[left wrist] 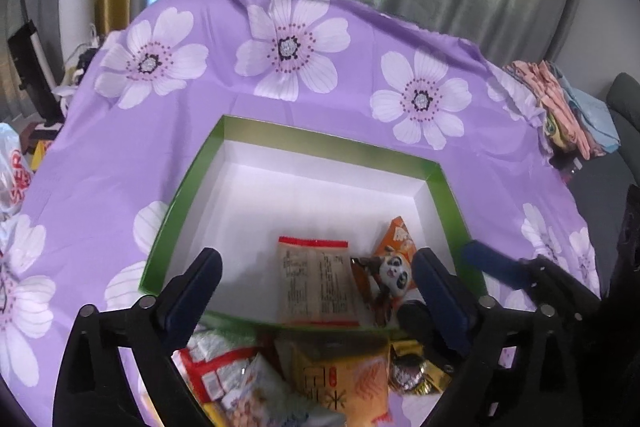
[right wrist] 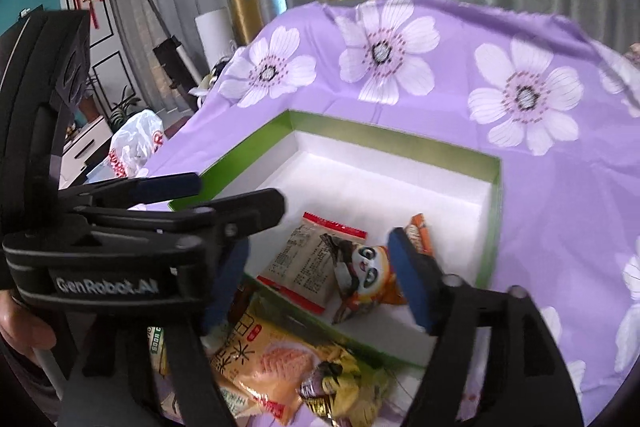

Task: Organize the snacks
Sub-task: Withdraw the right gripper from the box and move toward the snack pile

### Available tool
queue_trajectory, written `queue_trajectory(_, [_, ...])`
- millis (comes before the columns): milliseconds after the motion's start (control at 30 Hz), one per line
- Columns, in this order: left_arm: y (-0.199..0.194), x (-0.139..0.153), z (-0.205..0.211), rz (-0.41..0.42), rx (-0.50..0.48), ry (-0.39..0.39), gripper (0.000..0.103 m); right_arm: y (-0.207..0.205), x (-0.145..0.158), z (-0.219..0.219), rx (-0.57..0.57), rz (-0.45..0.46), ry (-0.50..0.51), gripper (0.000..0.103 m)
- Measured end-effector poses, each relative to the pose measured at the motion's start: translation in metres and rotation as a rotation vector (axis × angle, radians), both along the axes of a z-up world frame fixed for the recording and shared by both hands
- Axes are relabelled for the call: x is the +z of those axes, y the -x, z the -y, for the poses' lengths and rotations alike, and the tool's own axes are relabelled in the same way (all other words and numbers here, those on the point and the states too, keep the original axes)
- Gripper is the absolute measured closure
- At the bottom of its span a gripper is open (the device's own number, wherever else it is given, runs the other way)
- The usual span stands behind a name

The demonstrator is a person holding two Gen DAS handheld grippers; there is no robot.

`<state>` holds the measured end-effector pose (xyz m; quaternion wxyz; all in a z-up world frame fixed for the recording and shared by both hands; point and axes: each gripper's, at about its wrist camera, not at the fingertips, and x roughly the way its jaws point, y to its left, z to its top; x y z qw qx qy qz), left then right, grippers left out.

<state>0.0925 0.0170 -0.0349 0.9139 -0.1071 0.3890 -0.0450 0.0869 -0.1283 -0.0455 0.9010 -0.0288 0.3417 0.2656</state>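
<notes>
A green-rimmed white box [left wrist: 192, 187] lies on the purple flowered cloth. In its near part lie a beige packet with red ends [left wrist: 316, 287] and an orange panda packet [left wrist: 390, 267], touching each other. My left gripper [left wrist: 317, 258] hovers open above the beige packet, with nothing between its pads. In the right wrist view the beige packet [right wrist: 304, 263] and the panda packet [right wrist: 364, 267] lie below my right gripper [right wrist: 320, 251], which is open and apart from them. Its left finger is partly hidden behind the left gripper's fingers [right wrist: 256, 205].
Loose snacks lie in front of the box: a yellow-orange packet [left wrist: 340, 375], a red-and-white bag [left wrist: 216, 367], a gold wrapper [left wrist: 416, 367]. Folded clothes [left wrist: 560, 107] sit at the cloth's right edge, a white plastic bag [right wrist: 136, 143] beyond its left. A hand [right wrist: 24, 323] holds the left gripper.
</notes>
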Motion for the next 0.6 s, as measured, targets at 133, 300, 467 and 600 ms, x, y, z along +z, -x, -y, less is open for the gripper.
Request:
queue_trajectory(133, [0.021,0.009,0.002,0.021,0.005,-0.015,0.005,0.017,0.007,0.009,-0.018,0.022,0.006,0.02])
queue_trajectory(300, [0.047,0.027,0.008,0.069,0.013,-0.039,0.004,0.043,0.021,0.024,-0.042,0.06,-0.016,0.012])
queue_trajectory(467, [0.074,0.045,0.017,0.128,0.024,-0.081,0.001,0.067,0.034,0.034,-0.05,0.097,-0.018,0.011])
queue_trajectory(600, [0.091,0.052,0.023,0.154,0.023,-0.095,0.001,0.086,0.042,0.041,-0.05,0.124,-0.019,0.011])
